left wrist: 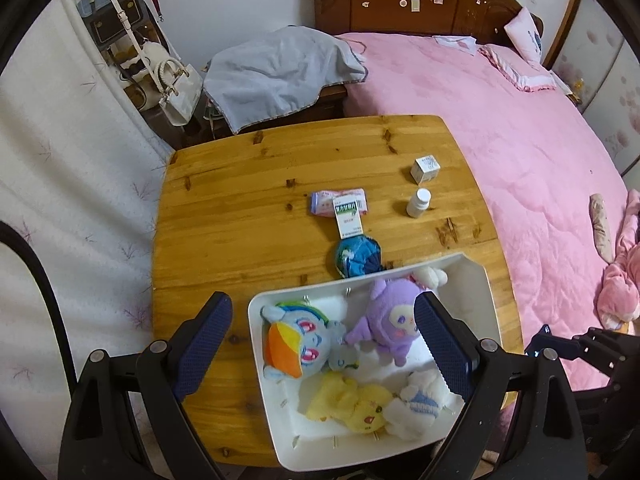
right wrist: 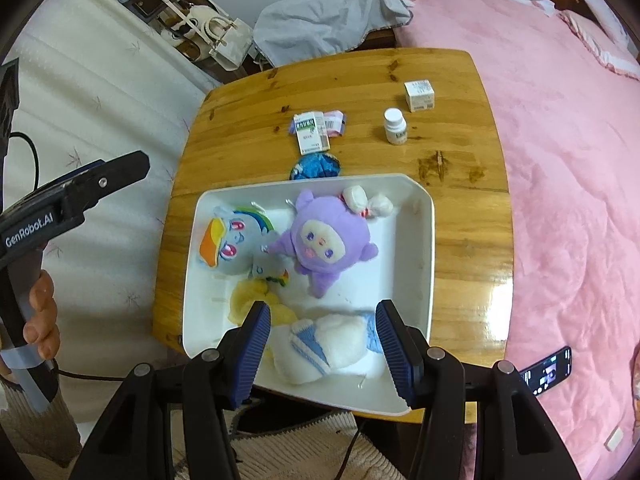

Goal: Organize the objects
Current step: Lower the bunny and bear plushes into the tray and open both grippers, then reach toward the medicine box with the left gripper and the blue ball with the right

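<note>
A white tray (right wrist: 424, 264) sits at the near edge of the wooden table (right wrist: 460, 184), and four plush toys are already gathered in it: a blue rainbow-maned pony (right wrist: 232, 244), a purple doll (right wrist: 324, 240), a yellow one (left wrist: 352, 404) and a white-and-blue one (right wrist: 324, 344). Left out on the table beyond the tray are a blue crumpled pouch (right wrist: 316, 166) touching the tray's far wall, a green-and-white box (right wrist: 310, 130) lying over a pink packet (right wrist: 334, 122), a white bottle (right wrist: 395, 126) and a small square box (right wrist: 419, 95).

The left gripper (left wrist: 324, 344) is held above the tray's left part with its jaws spread wide and nothing between them. The right gripper (right wrist: 324, 344) is poised over the white-and-blue toy, jaws parted to either side of it — no pad is seen pressing on it.

The toys appear sorted, so the loose items are probably next. The pouch should be approached from above and lifted clear of the tray wall before being carried — a sideways drag could shove the tray. The bottle is best gripped across its body, kept upright.
</note>
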The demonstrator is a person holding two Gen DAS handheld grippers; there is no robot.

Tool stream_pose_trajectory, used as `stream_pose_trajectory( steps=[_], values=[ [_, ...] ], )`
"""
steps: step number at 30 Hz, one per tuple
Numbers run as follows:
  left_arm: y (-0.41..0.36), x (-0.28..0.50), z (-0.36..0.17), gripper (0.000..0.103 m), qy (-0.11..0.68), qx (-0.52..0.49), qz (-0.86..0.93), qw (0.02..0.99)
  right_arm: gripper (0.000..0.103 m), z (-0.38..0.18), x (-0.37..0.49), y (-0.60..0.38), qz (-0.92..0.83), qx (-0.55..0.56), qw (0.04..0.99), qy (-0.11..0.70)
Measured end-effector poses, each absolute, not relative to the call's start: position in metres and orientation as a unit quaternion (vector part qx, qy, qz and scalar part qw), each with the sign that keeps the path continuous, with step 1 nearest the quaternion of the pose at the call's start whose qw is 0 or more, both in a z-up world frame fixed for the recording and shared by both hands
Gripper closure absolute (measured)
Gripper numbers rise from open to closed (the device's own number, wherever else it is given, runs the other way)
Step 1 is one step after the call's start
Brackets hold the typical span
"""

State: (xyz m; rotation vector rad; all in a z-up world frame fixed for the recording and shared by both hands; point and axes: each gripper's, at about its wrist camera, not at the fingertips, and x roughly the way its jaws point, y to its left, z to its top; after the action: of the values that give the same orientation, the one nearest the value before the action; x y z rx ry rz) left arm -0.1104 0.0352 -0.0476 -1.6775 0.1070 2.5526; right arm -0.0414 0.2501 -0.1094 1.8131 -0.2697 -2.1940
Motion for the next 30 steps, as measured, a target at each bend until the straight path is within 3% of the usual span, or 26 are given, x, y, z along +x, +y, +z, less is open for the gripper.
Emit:
stream_pose_trajectory(
  steps=[4, 7, 16, 30],
  values=[
    [0.037, -0.13, -0.054, 0.009, 0.029, -0.555, 0.83, 0.049, 0.047, -0.112, -0.058, 0.243, -0.761, 0.626, 0.143, -0.094],
    [0.04, -0.145, -0.061, 0.009, 0.025, -0.56, 0.826, 0.054, 0.036, -0.114, -0.072, 0.24, -0.762, 0.623, 0.143, -0.103],
    [0.046, -0.188, -0.089, 0.007, 0.027, -0.576, 0.815, 0.057, 0.031, -0.125, -0.121, 0.231, -0.771, 0.616, 0.132, -0.094],
    [0.049, -0.243, -0.164, 0.004, 0.002, -0.632, 0.774, 0.039, 0.03, -0.184, -0.179, 0.226, -0.762, 0.624, 0.127, -0.119]
  ],
)
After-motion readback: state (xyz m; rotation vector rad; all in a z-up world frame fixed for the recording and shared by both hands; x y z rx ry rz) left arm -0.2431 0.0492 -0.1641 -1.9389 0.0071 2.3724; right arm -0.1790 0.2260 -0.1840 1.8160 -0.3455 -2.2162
